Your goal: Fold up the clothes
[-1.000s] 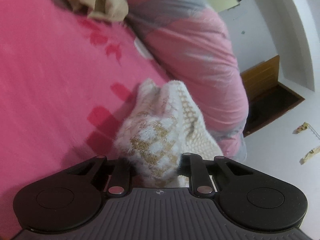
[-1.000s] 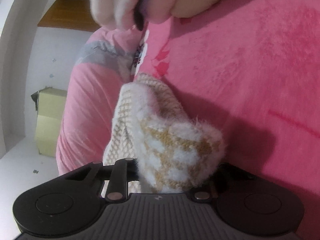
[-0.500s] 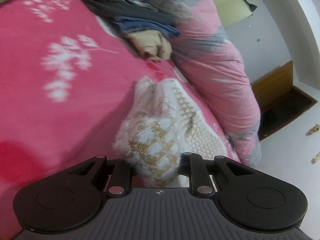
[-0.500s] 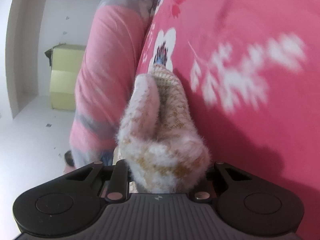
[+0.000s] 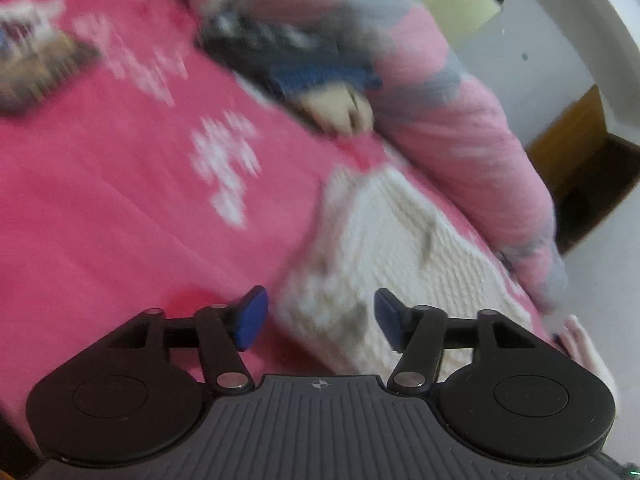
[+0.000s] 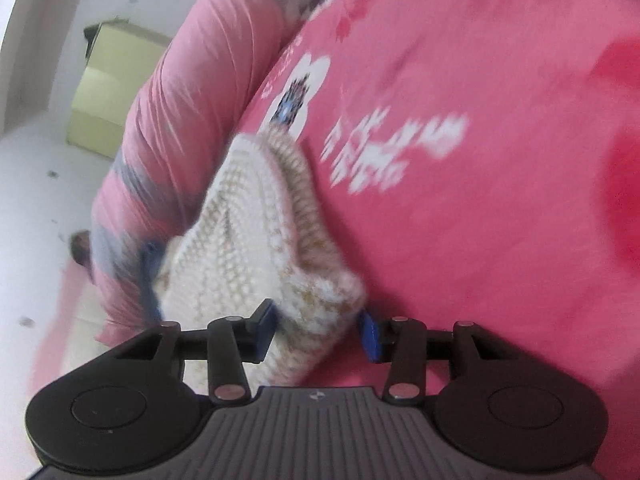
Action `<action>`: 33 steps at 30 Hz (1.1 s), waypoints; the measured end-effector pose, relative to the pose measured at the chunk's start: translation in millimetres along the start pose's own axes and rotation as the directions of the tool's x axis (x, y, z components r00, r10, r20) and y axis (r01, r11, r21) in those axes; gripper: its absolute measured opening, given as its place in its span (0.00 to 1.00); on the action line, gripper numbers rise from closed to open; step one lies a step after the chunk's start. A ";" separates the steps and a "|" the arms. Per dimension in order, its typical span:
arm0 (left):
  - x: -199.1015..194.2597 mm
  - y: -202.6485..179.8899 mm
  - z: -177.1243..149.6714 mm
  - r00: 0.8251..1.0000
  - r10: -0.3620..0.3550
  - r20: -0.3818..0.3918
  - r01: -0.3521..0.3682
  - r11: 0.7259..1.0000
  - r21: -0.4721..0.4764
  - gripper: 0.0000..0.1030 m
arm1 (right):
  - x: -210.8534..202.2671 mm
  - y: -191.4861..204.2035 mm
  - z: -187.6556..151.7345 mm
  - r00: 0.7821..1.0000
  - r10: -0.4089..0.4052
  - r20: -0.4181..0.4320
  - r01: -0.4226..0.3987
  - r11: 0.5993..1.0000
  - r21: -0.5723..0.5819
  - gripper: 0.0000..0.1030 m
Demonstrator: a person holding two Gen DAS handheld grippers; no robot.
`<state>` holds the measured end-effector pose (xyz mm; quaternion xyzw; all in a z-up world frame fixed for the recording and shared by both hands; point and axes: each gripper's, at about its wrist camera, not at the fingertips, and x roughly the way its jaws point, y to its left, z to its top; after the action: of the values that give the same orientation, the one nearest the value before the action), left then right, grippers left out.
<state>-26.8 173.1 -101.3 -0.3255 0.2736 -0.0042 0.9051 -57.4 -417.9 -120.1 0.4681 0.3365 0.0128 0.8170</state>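
Two grippers hang low over one cream-and-tan fuzzy knitted garment (image 5: 384, 248) that lies doubled on the pink flower-printed bedsheet (image 5: 120, 200), close along the rolled pink-and-grey quilt (image 5: 460, 120) at the bed's edge. On the left gripper (image 5: 316, 318) the blue-padded fingers (image 5: 250, 316) stand spread, with the knit's near corner lying between them and neither pad pressing it. The right gripper (image 6: 318, 332) is likewise released, its fingers straddling the fluffy corner loosely. That slack straddle fits either a fold just laid down or one about to be lifted. A heap of dark, blue and beige clothes (image 5: 312, 68) waits farther up the bed, blurred.
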 end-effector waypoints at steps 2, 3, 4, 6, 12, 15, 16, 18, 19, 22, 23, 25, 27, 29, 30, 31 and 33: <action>5.6 -6.9 13.9 1.000 -0.002 0.015 0.001 0.998 0.059 0.62 | -18.7 6.9 6.6 0.998 -0.054 0.033 0.056 0.997 -0.057 0.45; 8.4 -10.3 20.9 1.000 -0.003 0.022 0.001 0.996 0.088 0.64 | -24.7 13.6 12.1 0.996 -0.070 0.063 0.075 0.993 -0.088 0.45; 11.2 -13.8 27.8 1.000 -0.004 0.029 0.001 0.993 0.117 0.64 | -29.3 21.4 18.1 0.992 -0.080 0.100 0.092 0.989 -0.120 0.45; 16.8 -20.7 41.7 0.999 -0.007 0.043 0.000 0.985 0.175 0.64 | -30.1 38.6 36.5 0.986 -0.065 0.155 0.093 0.979 -0.179 0.45; 93.3 -56.4 71.5 0.997 0.005 -0.075 0.020 0.944 0.328 0.64 | 28.6 94.6 92.6 0.991 0.040 0.126 0.002 0.948 -0.317 0.46; 131.8 -64.9 80.6 0.990 0.014 -0.141 0.038 0.932 0.362 0.64 | 71.5 113.0 117.6 0.998 0.028 0.064 -0.002 0.926 -0.377 0.46; 144.6 -67.8 83.6 0.987 0.018 -0.163 0.045 0.927 0.372 0.64 | 88.3 115.1 122.6 0.999 0.012 0.039 0.004 0.920 -0.391 0.46; 168.9 -73.0 89.4 0.979 0.026 -0.204 0.057 0.919 0.391 0.64 | 116.2 117.1 130.1 1.000 -0.030 0.010 0.031 0.899 -0.436 0.46; 175.7 -73.7 91.6 0.976 0.031 -0.216 0.057 0.919 0.391 0.63 | 126.5 118.8 133.0 0.999 -0.048 0.009 0.047 0.887 -0.460 0.46; 186.5 -75.3 96.8 0.969 0.017 -0.247 0.081 0.921 0.381 0.59 | 150.9 119.2 138.1 0.999 -0.046 -0.017 0.031 0.860 -0.510 0.46; 188.9 -75.8 98.1 0.967 0.009 -0.256 0.092 0.922 0.377 0.57 | 155.7 119.4 139.6 0.999 -0.035 -0.034 0.012 0.855 -0.518 0.46; 194.3 -76.8 99.3 0.961 -0.006 -0.275 0.112 0.921 0.372 0.52 | 166.7 121.0 138.6 0.998 -0.015 -0.063 -0.021 0.842 -0.539 0.46; 200.2 -78.3 98.4 0.958 -0.005 -0.285 0.116 0.920 0.374 0.43 | 175.7 123.3 136.8 0.997 -0.011 -0.082 -0.037 0.824 -0.566 0.43; 203.4 -79.0 96.1 0.957 0.000 -0.291 0.115 0.918 0.379 0.33 | 181.5 124.2 134.1 0.996 -0.020 -0.082 -0.031 0.814 -0.581 0.37; 203.8 -79.1 94.9 0.957 0.001 -0.291 0.114 0.918 0.379 0.27 | 184.1 124.6 132.8 0.996 -0.025 -0.081 -0.027 0.810 -0.586 0.30; 203.1 -79.0 94.2 0.959 -0.003 -0.282 0.115 0.917 0.381 0.20 | 183.9 124.0 132.1 0.997 -0.019 -0.080 -0.031 0.810 -0.585 0.25; 201.3 -79.0 92.9 0.965 -0.010 -0.263 0.115 0.916 0.385 0.11 | 179.9 121.9 131.1 0.997 0.003 -0.077 -0.047 0.814 -0.579 0.18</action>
<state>204.1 128.0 -94.4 -0.1406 0.3707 -0.1306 0.9087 191.2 -388.2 -78.6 0.2007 0.3400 0.1424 0.9077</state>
